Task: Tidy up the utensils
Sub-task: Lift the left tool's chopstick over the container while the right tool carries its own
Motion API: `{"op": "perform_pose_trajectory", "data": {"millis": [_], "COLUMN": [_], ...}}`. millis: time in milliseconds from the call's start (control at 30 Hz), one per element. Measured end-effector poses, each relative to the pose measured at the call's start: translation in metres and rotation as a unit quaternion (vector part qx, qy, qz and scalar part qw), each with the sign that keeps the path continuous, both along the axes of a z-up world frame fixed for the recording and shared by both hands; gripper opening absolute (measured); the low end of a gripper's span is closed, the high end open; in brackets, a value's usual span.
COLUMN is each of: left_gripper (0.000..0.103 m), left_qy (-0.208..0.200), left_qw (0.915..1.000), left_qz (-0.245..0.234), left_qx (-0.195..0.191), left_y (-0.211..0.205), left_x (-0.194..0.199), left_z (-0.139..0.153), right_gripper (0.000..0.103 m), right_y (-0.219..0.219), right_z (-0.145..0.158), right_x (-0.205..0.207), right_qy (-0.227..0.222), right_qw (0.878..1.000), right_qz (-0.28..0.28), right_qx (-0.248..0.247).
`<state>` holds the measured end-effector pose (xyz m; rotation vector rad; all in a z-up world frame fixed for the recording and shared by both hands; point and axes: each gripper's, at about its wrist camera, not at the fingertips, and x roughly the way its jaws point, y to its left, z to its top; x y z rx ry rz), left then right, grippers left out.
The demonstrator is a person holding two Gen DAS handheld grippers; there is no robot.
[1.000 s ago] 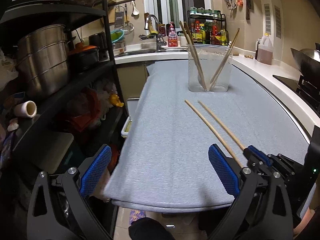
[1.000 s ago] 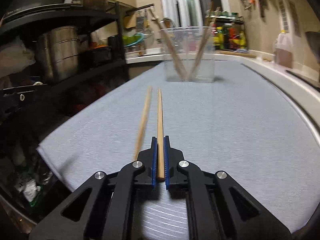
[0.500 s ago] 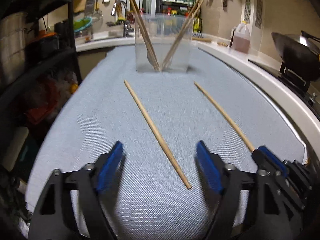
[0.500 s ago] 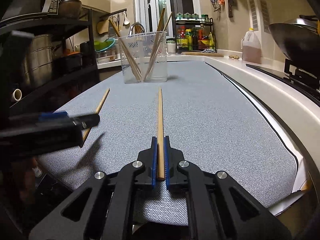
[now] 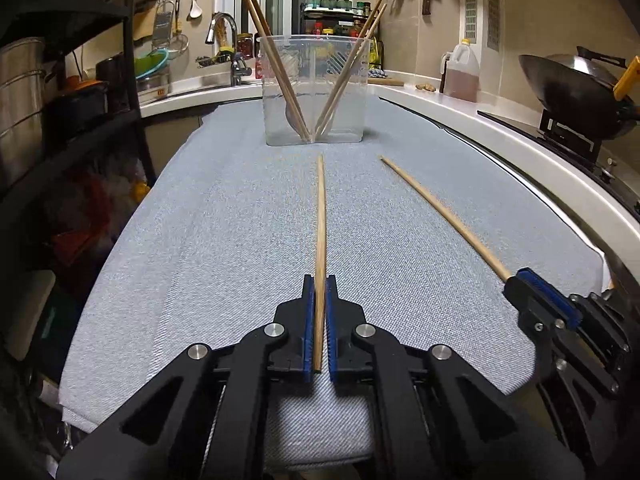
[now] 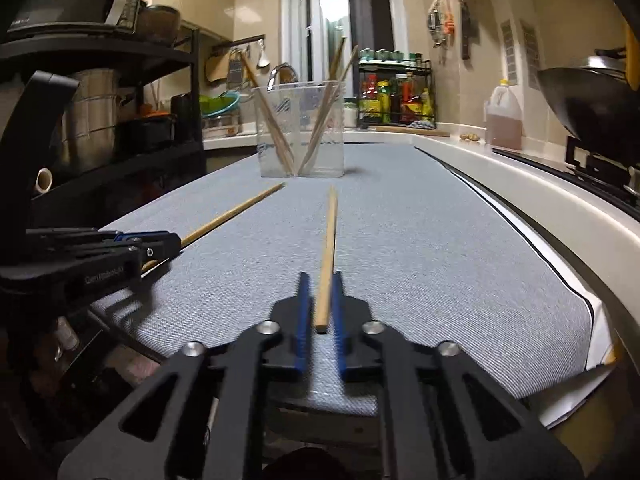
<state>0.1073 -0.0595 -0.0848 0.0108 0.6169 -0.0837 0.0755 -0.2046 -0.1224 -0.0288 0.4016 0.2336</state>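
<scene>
**Chopsticks: two held, four in the cup**

Two grippers each pinch one chopstick by its thick end over the grey mat [image 5: 208,240]. The left gripper [image 5: 319,292] is shut tight on the left chopstick [image 5: 320,216]. The right gripper [image 6: 320,292] is shut on the right chopstick [image 6: 330,236]. Both sticks point low at the clear cup [image 5: 314,92], which holds four more.

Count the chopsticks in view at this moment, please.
6. One in the left gripper, one in the right gripper, and four standing in the clear container: two leaning left, two right. More could be hidden there.
</scene>
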Motion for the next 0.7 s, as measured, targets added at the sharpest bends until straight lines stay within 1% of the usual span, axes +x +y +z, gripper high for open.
{"op": "perform_pose_trajectory", "data": {"millis": [100,167,300,333,400,467,567,700], "left_gripper": [0.005,0.005,0.005,0.005,0.005,0.005,0.005,0.005], "left_qy": [-0.031,-0.061,-0.111,-0.126,-0.142,-0.149,-0.151,-0.137], "left_qw": [0.9995,0.9981,0.9936,0.9919,0.9898,0.9888,0.9884,0.9903], "left_qz": [-0.003,-0.008,-0.012,-0.013,-0.015,-0.016,-0.018,-0.020], "left_qx": [0.002,0.005,0.014,0.014,0.007,0.002,-0.002,-0.014], "left_y": [0.008,0.012,0.018,0.019,0.022,0.026,0.030,0.038], "left_x": [-0.014,-0.027,-0.041,-0.043,-0.041,-0.037,-0.027,-0.015], "left_z": [0.020,0.042,0.078,0.088,0.104,0.113,0.123,0.132], "right_gripper": [0.006,0.006,0.007,0.007,0.007,0.007,0.007,0.007], "right_y": [0.002,0.001,0.002,0.002,0.003,0.004,0.007,0.009], "right_z": [0.008,0.019,0.050,0.060,0.076,0.094,0.115,0.135], "right_x": [0.000,-0.005,-0.017,-0.019,-0.020,-0.019,-0.012,0.010], "right_qy": [0.013,0.005,-0.035,-0.049,-0.067,-0.083,-0.091,-0.072], "right_qw": [1.000,1.000,0.999,0.999,0.998,0.996,0.995,0.997], "right_qz": [0.004,0.002,0.002,0.000,0.000,0.002,0.008,0.009], "right_qx": [0.000,0.007,0.007,0.008,0.013,0.022,0.029,0.036]}}
